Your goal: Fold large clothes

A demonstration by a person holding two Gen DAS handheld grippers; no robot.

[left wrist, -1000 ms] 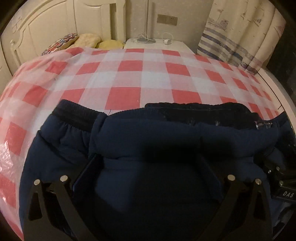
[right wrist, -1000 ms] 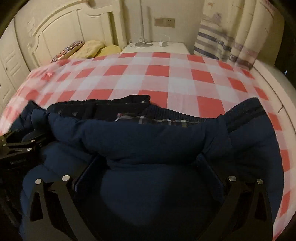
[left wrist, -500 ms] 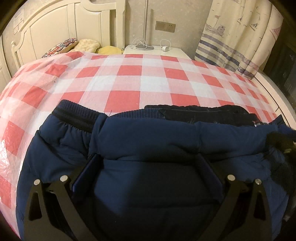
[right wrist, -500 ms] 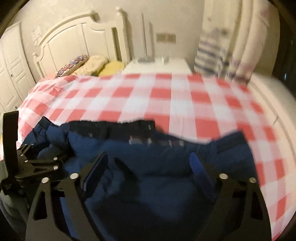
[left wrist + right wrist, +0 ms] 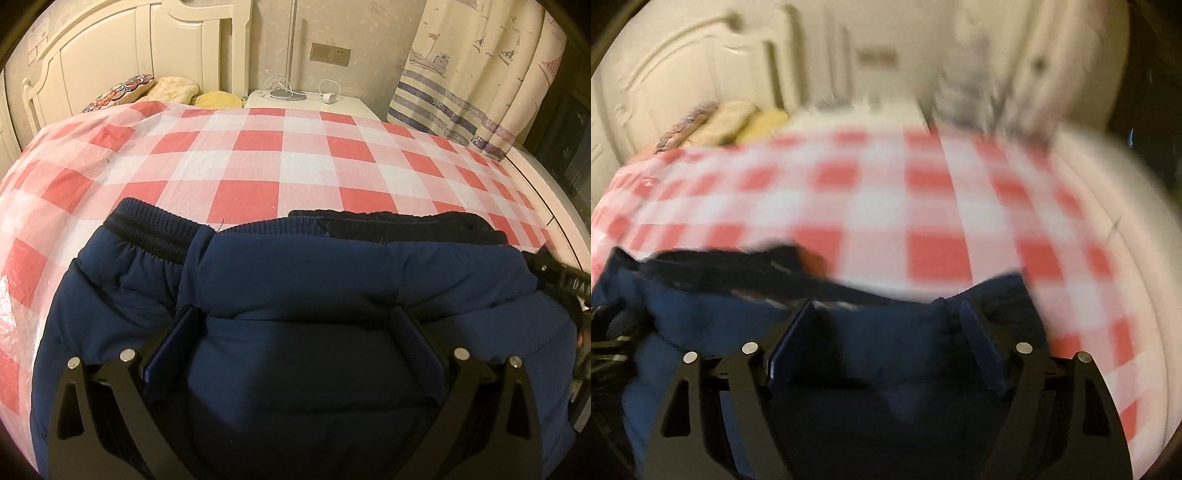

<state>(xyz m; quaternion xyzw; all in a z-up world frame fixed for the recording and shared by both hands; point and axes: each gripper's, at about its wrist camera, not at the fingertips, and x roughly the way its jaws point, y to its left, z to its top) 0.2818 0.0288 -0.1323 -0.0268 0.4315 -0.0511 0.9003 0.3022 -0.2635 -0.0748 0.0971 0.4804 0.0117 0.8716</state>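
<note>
My left wrist camera is looking down and forward along my left gripper [image 5: 295,347], sitting very near the navy padded garment [image 5: 295,280] and facing across the checked bed cover [image 5: 258,162] toward the far headboard [image 5: 110,62], nightstand [image 5: 306,105] and curtain [image 5: 480,74]. My right wrist camera is looking the same way along my right gripper [image 5: 886,332], blurred, sitting further right. Both views are sharing the garment, the cover, the pillows [image 5: 738,118] and the far wall
</note>
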